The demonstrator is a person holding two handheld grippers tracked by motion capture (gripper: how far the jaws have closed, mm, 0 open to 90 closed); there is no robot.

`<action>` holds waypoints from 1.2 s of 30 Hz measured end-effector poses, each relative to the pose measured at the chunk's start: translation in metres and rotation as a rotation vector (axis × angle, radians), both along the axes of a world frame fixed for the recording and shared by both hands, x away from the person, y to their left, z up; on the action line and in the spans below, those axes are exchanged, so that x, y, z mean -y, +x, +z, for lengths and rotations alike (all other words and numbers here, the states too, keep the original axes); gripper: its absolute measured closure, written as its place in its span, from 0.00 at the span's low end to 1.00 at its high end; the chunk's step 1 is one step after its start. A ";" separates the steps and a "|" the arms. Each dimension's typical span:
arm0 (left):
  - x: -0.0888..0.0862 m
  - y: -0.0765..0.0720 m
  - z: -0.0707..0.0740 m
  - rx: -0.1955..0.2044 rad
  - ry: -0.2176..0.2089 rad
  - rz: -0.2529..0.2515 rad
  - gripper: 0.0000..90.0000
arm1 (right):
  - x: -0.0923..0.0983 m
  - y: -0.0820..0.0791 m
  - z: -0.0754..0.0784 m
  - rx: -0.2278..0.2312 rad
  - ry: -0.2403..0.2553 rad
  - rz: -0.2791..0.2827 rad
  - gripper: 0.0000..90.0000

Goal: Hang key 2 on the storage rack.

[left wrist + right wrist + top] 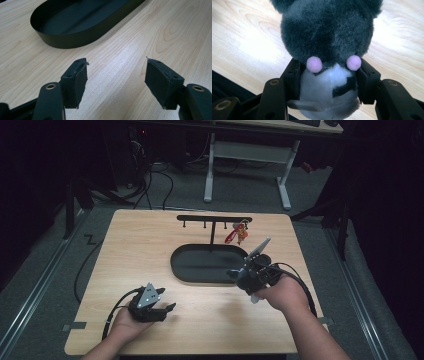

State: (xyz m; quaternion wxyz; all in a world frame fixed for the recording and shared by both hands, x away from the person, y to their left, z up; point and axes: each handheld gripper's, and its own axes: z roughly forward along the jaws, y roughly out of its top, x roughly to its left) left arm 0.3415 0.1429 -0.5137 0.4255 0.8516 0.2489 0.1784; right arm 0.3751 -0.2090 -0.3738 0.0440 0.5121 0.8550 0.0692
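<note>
Resting near the tabletop's (150, 235) front edge, our left gripper (161, 311) sits spread w/ nothing between. Right gripper (329, 75) pinches a grey plush toy (327, 32) above the wood, beside the black oval tray (182, 270); rack w/ red keychain (237, 234) behind.

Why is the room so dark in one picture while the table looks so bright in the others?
High view: light falls mostly on the wooden table, the room around it nearly black. Left gripper view: even light, the wood grain sharp, the black tray slightly soft. Right gripper view: glare washes out the wood beside the plush toy, whose fur is a bit blurred up close.
</note>
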 end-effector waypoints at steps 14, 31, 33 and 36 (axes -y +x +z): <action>0.000 0.001 0.001 0.000 -0.010 -0.007 0.39 | -0.007 0.021 0.020 -0.011 0.027 -0.005 0.53; -0.003 0.000 0.001 0.000 -0.011 0.001 0.39 | -0.012 0.045 0.041 0.017 0.044 -0.024 0.53; -0.002 0.000 0.001 -0.001 -0.010 0.000 0.39 | -0.013 0.047 0.044 0.016 0.048 -0.026 0.53; -0.002 0.000 0.001 0.000 -0.009 -0.002 0.39 | -0.014 0.051 0.049 0.016 0.052 -0.041 0.53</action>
